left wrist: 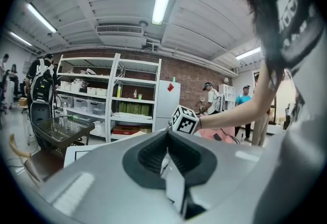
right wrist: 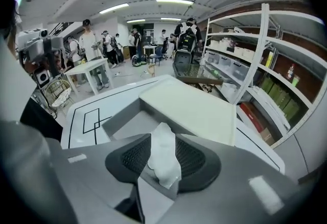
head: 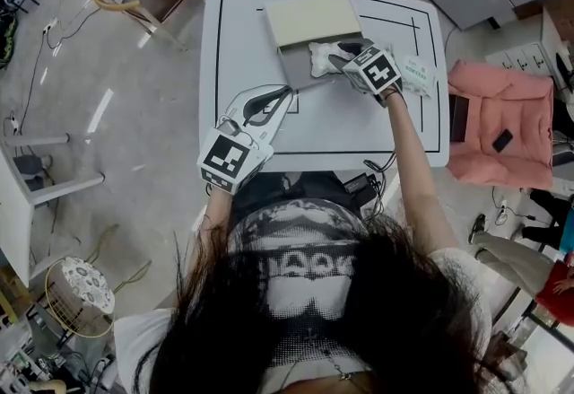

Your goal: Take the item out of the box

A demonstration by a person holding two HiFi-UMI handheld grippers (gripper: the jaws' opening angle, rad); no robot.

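- On the white table (head: pixel 359 127), toward its 12 o'clock edge, a grey box (head: pixel 298 71) stood open, its cream lid (head: pixel 314 17) tilted back.
- The right gripper (head: pixel 345 51) pointed in from 3 o'clock with its jaws spread; a crumpled white packet (right wrist: pixel 163 154) sat between them, over the box's open tray.
- The left gripper (head: pixel 282 98), angled in from 7 o'clock, had its jaws pressed together on a thin pale edge of the box at its near corner.
- A second packet (head: pixel 417 74), printed in green, lay on the table just beside the right gripper, at 3 o'clock.

head view steeply down, gripper views low, table (head: pixel 359 127) shared
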